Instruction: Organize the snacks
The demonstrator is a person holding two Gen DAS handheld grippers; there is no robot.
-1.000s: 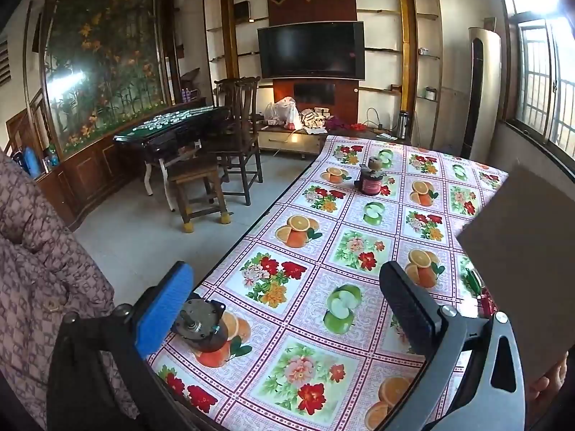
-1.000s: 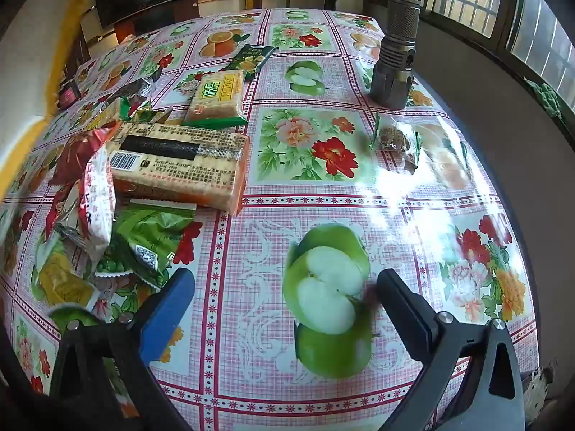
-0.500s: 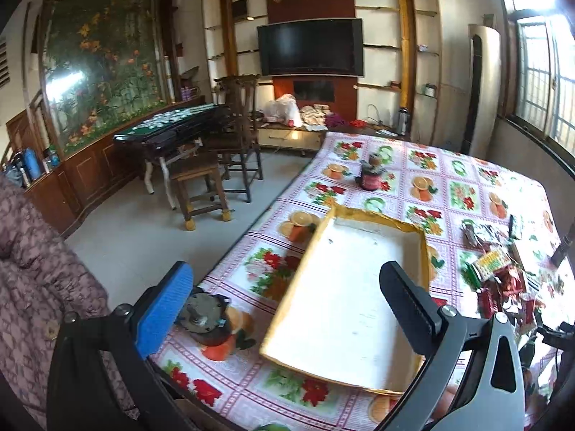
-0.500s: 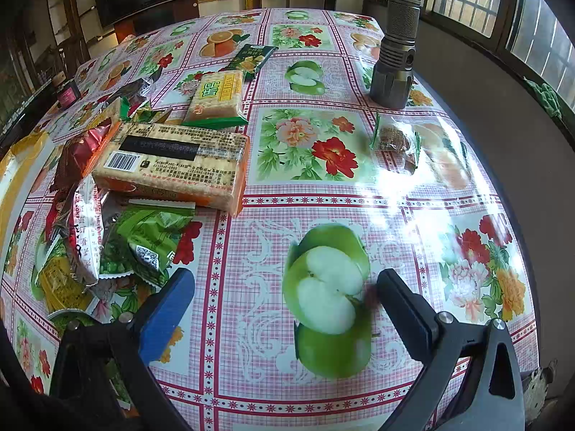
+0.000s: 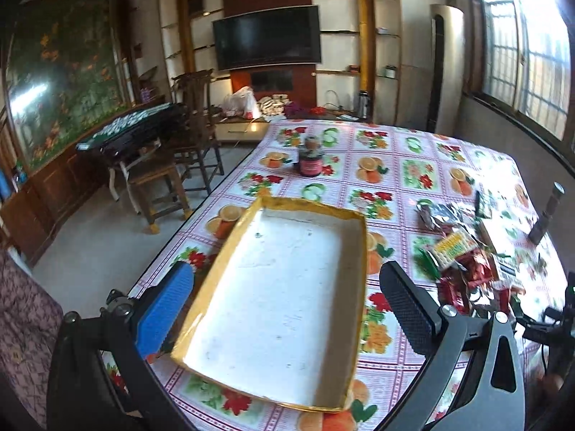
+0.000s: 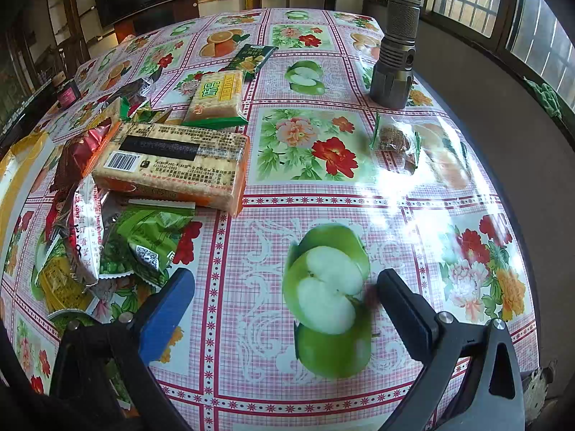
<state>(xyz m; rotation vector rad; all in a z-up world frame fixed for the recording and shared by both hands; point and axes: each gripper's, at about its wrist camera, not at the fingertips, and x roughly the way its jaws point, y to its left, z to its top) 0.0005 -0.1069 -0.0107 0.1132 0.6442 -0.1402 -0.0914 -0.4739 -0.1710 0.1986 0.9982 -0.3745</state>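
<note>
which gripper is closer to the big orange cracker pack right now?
Right. The right gripper hangs open just short of the orange cracker pack, which lies ahead to its left. The left gripper is open over the empty tray, with the snack pile off to its right.

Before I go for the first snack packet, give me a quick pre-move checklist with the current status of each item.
1. Yellow-rimmed cardboard tray flat on the floral tablecloth: ok.
2. Tray interior free of items: ok, white bottom bare.
3. Left tongs open and holding nothing: ok, hovering above the tray.
4. Right tongs open and holding nothing: ok, only the tablecloth's apple print lies between them.
5. Large orange cracker pack reachable on top of the snack pile: ok, it rests on other wrappers.
6. Upright metal flashlight clear of the pile: ok, standing apart near the far edge.
</note>
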